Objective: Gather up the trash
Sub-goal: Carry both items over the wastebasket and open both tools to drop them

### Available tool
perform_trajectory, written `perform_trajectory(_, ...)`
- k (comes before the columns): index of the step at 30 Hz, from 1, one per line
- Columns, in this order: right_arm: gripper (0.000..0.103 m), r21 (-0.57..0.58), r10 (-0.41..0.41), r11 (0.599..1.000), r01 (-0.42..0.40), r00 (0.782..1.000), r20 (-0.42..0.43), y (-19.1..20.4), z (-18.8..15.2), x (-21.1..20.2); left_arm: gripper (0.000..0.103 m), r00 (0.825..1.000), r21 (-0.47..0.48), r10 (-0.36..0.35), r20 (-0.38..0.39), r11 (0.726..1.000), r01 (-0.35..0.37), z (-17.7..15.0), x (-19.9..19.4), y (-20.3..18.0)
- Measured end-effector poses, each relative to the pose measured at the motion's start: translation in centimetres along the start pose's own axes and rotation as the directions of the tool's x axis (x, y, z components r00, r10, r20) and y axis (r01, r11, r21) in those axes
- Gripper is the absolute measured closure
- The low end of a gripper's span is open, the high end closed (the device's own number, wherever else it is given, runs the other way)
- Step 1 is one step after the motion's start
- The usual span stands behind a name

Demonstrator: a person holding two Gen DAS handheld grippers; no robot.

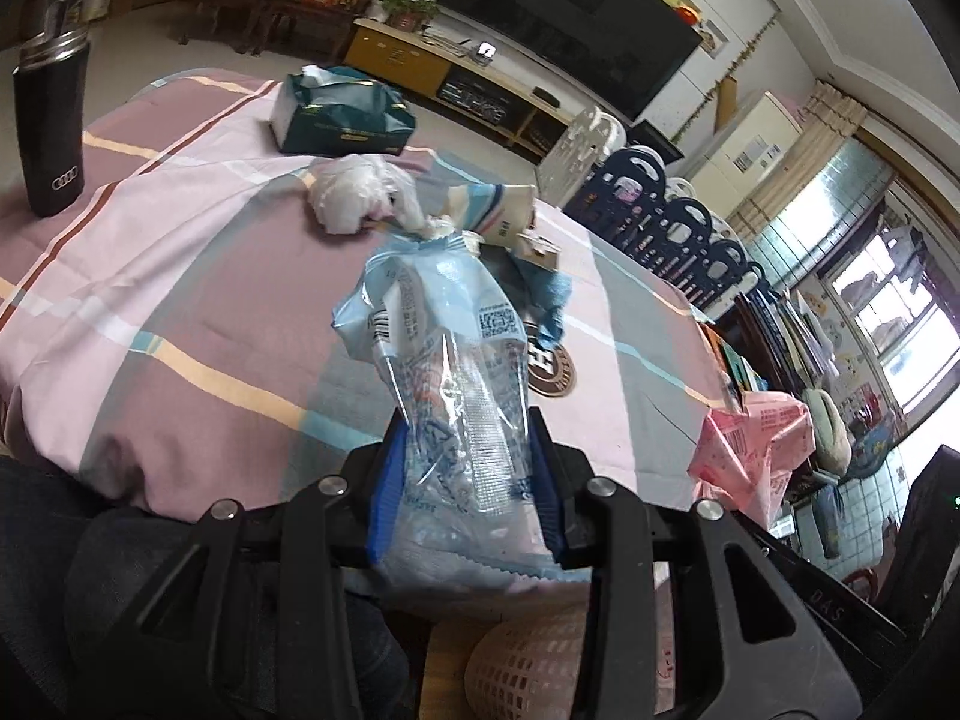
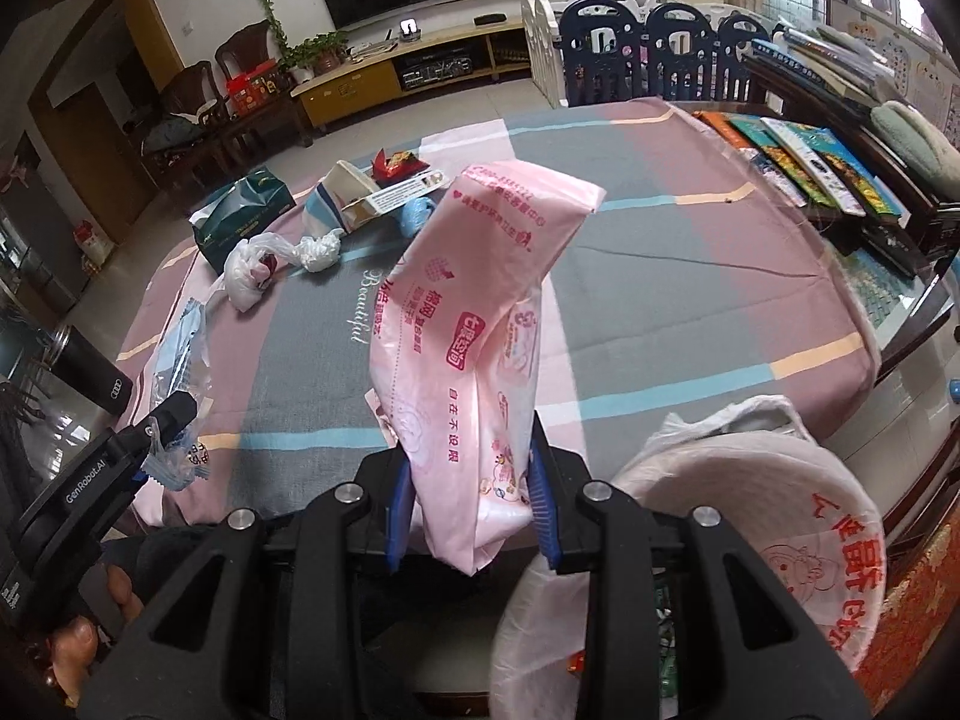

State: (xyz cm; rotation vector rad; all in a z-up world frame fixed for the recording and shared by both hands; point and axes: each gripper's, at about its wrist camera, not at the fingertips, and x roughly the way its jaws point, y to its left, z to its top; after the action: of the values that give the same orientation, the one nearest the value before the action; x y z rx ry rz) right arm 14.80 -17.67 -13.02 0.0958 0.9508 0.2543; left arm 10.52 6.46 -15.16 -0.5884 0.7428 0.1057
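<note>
A clear blue wrapper (image 1: 444, 360) printed with a barcode and QR code is clamped in the left gripper (image 1: 465, 480) at lower centre. A pink packet (image 2: 480, 348) with red Chinese print is pinched by the right gripper (image 2: 474, 498) above the striped tablecloth (image 2: 690, 300). "Beautiful" is stitched on the cloth; "GenRobot.AI" is read lower left.

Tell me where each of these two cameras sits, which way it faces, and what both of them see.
Left wrist: on the left gripper, looking down across the table at the blue wrapper it clamps; own black jaws show.
Right wrist: on the right gripper, facing the table and TV wall, clamping the pink wrapper; a hand shows at lower left.
Shared: both wrappers, tissue pack, black flask, lined bin.
</note>
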Motion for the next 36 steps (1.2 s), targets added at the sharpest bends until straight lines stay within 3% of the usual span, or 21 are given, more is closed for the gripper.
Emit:
perform_trajectory(4, 0.069, 0.023, -0.061, 0.998, 0.060, 0.997, 0.043, -3.8, -0.4, -3.5, 0.064, 0.999, 0.060, -0.041, -0.012, 0.997, 0.042, -1.0, -1.1, -2.7)
perform_trajectory(7, 0.069, 0.043, -0.125, 0.991, 0.124, 0.992, 0.028, -6.9, -1.6, -5.1, 0.064, 0.998, 0.087, -0.061, -0.018, 0.994, 0.062, -1.6, -2.0, -4.0)
perform_trajectory(12, 0.069, 0.045, -0.212, 0.975, 0.216, 0.974, -0.084, -10.6, -5.9, -4.8, 0.064, 0.997, 0.164, -0.071, -0.023, 0.984, 0.074, -2.8, -3.4, -6.5)
perform_trajectory(16, 0.069, 0.095, -0.199, 0.970, 0.222, 0.958, -0.206, -13.0, -9.3, -3.2, 0.064, 0.995, 0.237, -0.083, -0.048, 0.967, 0.092, -4.3, -4.0, -9.0)
perform_trajectory(20, 0.050, 0.146, -0.137, 0.972, 0.183, 0.951, -0.275, -13.8, -10.7, -2.1, 0.064, 0.992, 0.305, -0.096, -0.076, 0.945, 0.115, -5.7, -4.6, -11.8)
perform_trajectory(23, 0.033, 0.167, -0.128, 0.972, 0.166, 0.968, -0.218, -13.9, -10.4, -3.6, 0.064, 0.992, 0.369, -0.101, -0.076, 0.921, 0.123, -6.8, -5.3, -13.8)
perform_trajectory(26, 0.031, 0.192, -0.157, 0.965, 0.180, 0.979, -0.133, -14.7, -9.2, -5.7, 0.064, 0.989, 0.406, -0.112, -0.098, 0.903, 0.143, -7.8, -5.4, -15.2)
perform_trajectory(29, 0.030, 0.244, -0.179, 0.952, 0.187, 0.982, -0.055, -16.1, -8.3, -7.7, 0.064, 0.974, 0.440, -0.148, -0.170, 0.873, 0.209, -8.9, -5.0, -16.7)
perform_trajectory(32, 0.029, 0.301, -0.192, 0.936, 0.183, 0.981, -0.002, -17.5, -7.8, -9.2, 0.061, 0.934, 0.481, -0.223, -0.279, 0.809, 0.337, -10.7, -4.4, -18.6)
perform_trajectory(34, 0.029, 0.335, -0.203, 0.924, 0.184, 0.979, 0.022, -18.2, -7.5, -9.9, 0.053, 0.913, 0.533, -0.242, -0.329, 0.750, 0.391, -12.4, -4.0, -19.8)
perform_trajectory(36, 0.029, 0.351, -0.209, 0.918, 0.185, 0.977, 0.031, -18.7, -7.3, -10.1, 0.036, 0.898, 0.562, -0.242, -0.368, 0.711, 0.422, -13.6, -3.6, -20.5)
